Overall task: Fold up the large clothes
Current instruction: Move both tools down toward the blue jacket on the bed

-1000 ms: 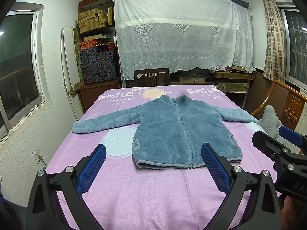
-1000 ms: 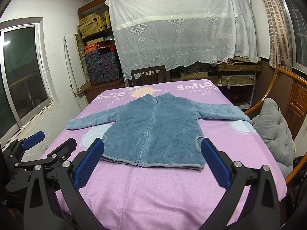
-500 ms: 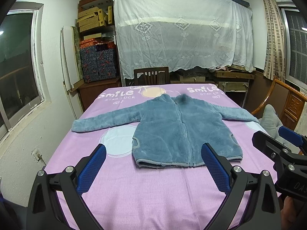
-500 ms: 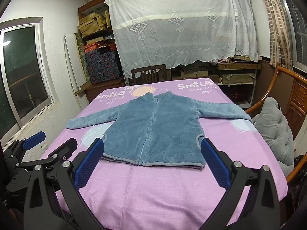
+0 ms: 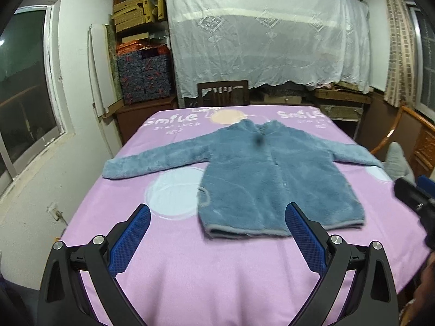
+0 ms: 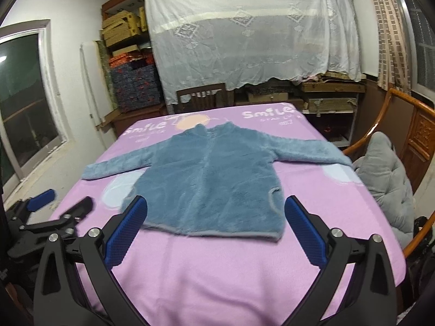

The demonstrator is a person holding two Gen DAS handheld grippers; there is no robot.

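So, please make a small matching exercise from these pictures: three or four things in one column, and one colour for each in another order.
Things:
1. fleece jacket
2. bed cover
3. lace sheet
4. gripper pads

Colours:
a. white
b. bright blue
c. grey-blue
d. purple

Pairs: 1-c, 2-d, 3-a, 4-b
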